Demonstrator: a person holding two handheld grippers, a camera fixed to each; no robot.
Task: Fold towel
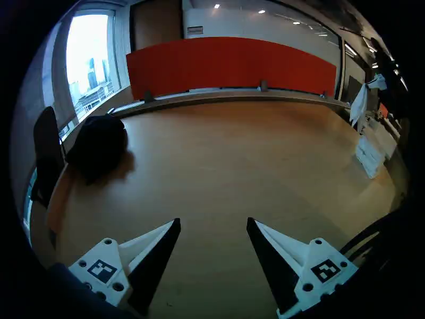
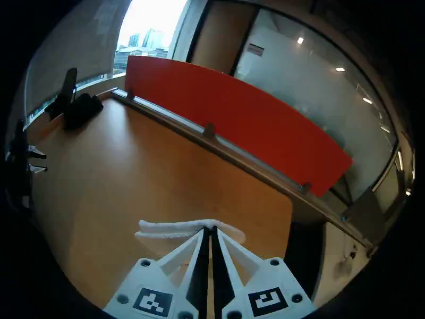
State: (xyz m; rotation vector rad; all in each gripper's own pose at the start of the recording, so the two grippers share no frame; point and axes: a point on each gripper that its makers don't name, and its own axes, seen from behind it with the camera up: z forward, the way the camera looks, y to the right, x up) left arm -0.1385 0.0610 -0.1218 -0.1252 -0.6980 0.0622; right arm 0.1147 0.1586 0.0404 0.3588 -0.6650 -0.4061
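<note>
**A:** Start close. What is the right hand-held gripper [image 2: 208, 229] doing?

**B:** Its fingers are pressed together with only a slit between them. The tips touch the top fold of the white towel [image 2: 180, 229]. I cannot tell whether a layer is nipped in that slit.

**A:** And where is the towel?

**B:** It lies doubled over on the wooden worktop [image 2: 133, 170], well apart from the red divider screen [image 2: 239, 117]. It sits directly ahead of and under those tips, with its long axis crosswise to the fingers.

**A:** The left hand-held gripper [image 1: 213, 220]?

**B:** That one is spread wide with nothing between its fingers. Bare wood runs from it to the divider. I'd judge the right hand the nearer one for the next fold, and the left would have to come across to take a free edge.

**A:** What's farther off?

**B:** The left gripper view gives a black bag [image 1: 98, 146] at the divider's end by the window [image 1: 90, 64]. There is also a pale stack [image 1: 369, 154] past the divider's other end, too small to name.
</note>
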